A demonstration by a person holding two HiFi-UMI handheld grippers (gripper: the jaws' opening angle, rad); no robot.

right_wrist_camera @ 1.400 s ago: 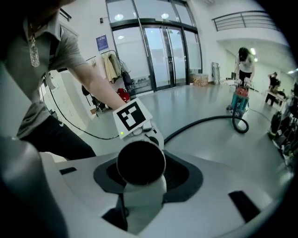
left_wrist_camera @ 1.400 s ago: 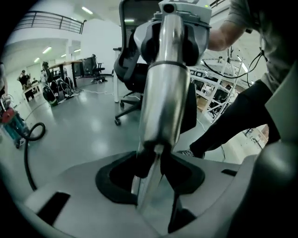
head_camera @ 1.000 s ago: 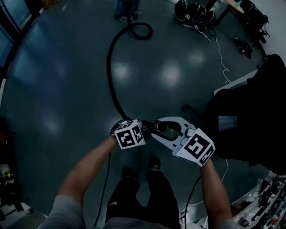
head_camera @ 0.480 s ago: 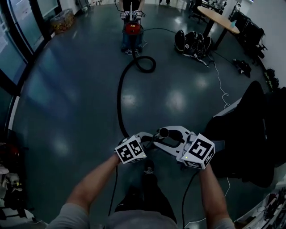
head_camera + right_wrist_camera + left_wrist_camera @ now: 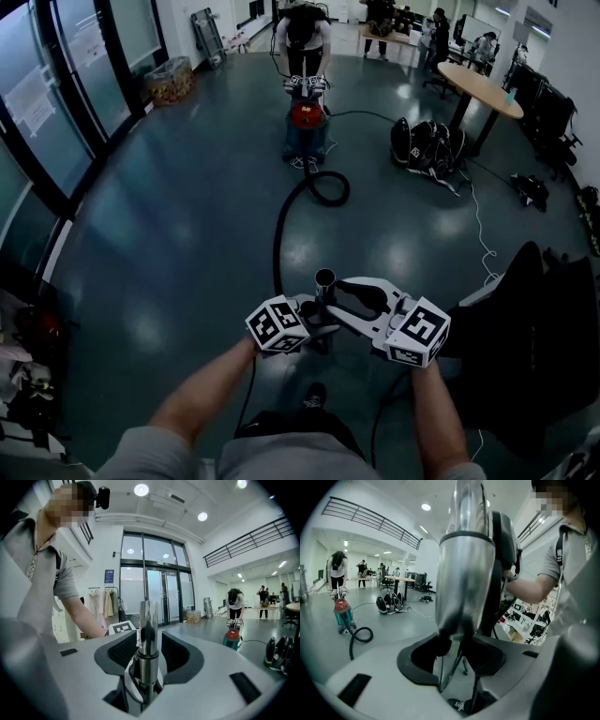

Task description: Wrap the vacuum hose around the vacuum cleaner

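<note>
The left gripper (image 5: 309, 323) sits low in the middle of the head view, its jaws drawn in partway and clamped on the lower, wider part of the metal tube (image 5: 324, 281) that ends the vacuum hose (image 5: 277, 246). Just to its right, the right gripper (image 5: 339, 302) comes in from the opposite side, its jaws likewise narrowed around the same tube, a little higher up. The two pairs of jaws lie close together and face each other across it. The tube stands nearly upright between them, with its open mouth pointing up and held clear of the floor (image 5: 169, 234). From the tube the hose drops away and runs forward along the floor, its long axis almost straight ahead of the person. It then curls into one loop just before the vacuum cleaner (image 5: 307, 131). The cleaner stands well apart from both grippers, straight ahead and slightly left of the tube, with another person bent over it. Neither hand is clearly nearer to it. As I judge it, the wrapping turns on closing that long gap: the held end must be carried forward along the hose's own line to the cleaner
</note>
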